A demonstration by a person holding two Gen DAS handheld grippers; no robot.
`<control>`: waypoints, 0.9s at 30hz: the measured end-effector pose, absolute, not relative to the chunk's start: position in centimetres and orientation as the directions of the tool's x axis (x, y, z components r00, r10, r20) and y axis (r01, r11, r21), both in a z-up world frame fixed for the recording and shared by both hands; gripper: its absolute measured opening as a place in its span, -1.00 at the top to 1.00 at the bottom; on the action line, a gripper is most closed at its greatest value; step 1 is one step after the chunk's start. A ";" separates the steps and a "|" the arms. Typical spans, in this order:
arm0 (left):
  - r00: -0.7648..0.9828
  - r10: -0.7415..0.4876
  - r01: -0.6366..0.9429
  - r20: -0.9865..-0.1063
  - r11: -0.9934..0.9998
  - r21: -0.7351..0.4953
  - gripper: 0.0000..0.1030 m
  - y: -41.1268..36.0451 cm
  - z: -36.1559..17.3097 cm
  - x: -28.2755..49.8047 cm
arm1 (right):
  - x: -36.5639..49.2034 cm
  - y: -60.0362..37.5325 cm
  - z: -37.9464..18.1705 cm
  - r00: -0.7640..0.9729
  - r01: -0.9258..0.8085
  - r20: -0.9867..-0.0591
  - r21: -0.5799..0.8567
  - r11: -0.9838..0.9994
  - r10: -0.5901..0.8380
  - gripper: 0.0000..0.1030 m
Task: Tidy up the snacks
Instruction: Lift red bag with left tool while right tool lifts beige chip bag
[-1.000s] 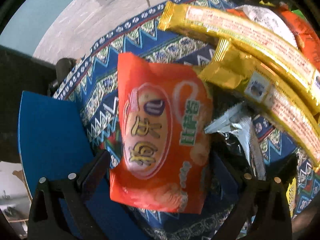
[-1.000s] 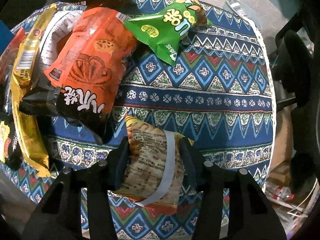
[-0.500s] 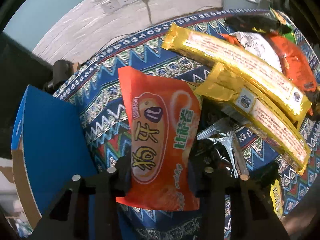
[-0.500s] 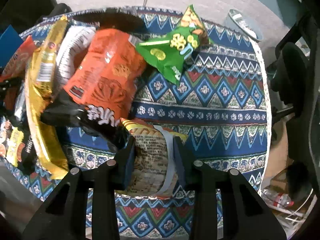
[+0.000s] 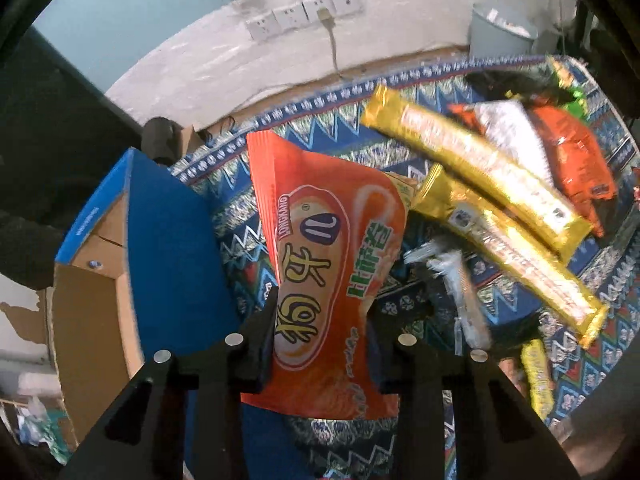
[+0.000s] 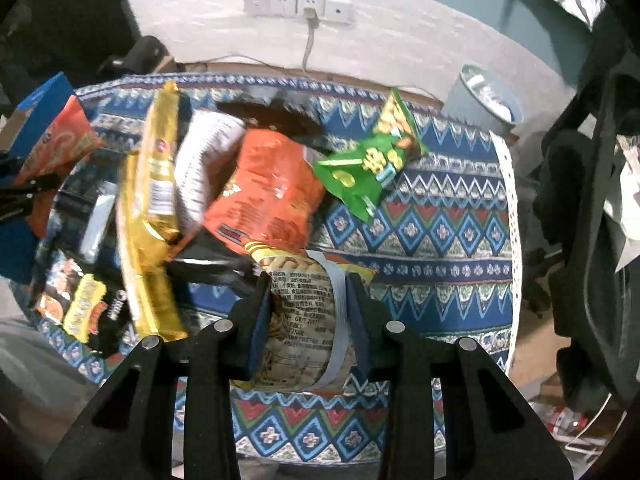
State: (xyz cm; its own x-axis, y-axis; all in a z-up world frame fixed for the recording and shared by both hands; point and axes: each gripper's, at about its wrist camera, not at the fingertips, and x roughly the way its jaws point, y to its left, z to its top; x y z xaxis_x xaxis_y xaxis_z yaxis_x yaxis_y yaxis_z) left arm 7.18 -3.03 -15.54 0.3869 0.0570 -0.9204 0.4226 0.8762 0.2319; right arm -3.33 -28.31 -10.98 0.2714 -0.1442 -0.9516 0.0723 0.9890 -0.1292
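Both packets are off the cloth now. A second ago the left gripper [image 5: 322, 344] stood wide around the flat orange-red foil snack bag with yellow characters [image 5: 328, 280], which lay on the table; now its jaws are still closing, pads already squeezing the bag's lower half, and the bag hangs upright above the patterned blue tablecloth [image 5: 240, 216]

The right gripper [image 6: 306, 320] was already nearly closed on its catch and has since pressed tight: it pinches the small pale packet with fine print and a grey-blue seam strip [image 6: 304, 320] at mid-body, lifted clear of the cloth

More wall and floor show in both views than a moment back, so both hands have risen

Reading for the task: two picks done at once, carry stage starting. The open blue cardboard box with brown inside [image 5: 104, 272] sits at the table's edge just beside the left catch, the likely place for it, though that is my guess

Look of the orange-red bag: glossy, slightly puffed, top corner bent toward the wall, waist crumpled where the pads bite. It looks light and slippery

Left on the table: two long gold foil bars [image 5: 480, 176], an orange bag with a black end [image 6: 264, 188], a green packet [image 6: 368, 168], small dark packets near the edge
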 end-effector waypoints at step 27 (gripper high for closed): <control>0.560 -0.047 0.320 -0.827 0.933 0.163 0.29 4.2 -4.8 2.8 | 0.9 -17.3 -5.1 0.410 -0.114 -0.911 -0.091 0.989 -0.037 0.35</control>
